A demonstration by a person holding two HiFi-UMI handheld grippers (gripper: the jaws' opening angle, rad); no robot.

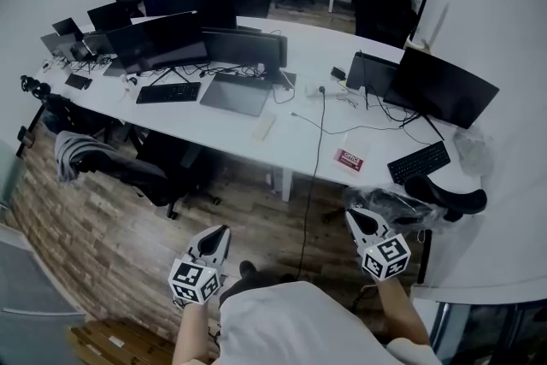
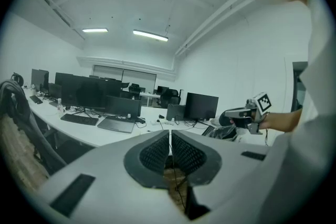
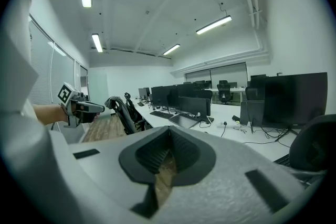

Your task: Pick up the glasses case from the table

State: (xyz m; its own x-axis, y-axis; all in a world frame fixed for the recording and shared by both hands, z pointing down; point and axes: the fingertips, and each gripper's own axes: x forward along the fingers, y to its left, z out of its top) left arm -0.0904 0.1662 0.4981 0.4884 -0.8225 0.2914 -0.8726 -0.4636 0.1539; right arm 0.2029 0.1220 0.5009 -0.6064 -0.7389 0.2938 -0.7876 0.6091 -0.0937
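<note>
Left tool [image 1: 220, 231] and right tool [image 1: 353, 216] are hovering over the wood floor [image 1: 111, 244], both sitting closed and empty, pointing toward the white counter [image 1: 218, 124].

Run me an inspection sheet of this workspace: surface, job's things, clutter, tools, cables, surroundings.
Surface: long white desk, crowded on its left half, barer toward the right.
Job's things: glasses case cannot be picked out in any view.
Clutter: dark flat monitors, black keyboard, closed grey laptop, flat red-and-white packet.
Tools: left tool jaws together, nothing between; right tool jaws together, nothing between; both held over the floor, short of the desk.
Cables: thin black cable running off the desk edge to the floor.
Surroundings: black office chair, wood-look floor, more desks behind.
</note>
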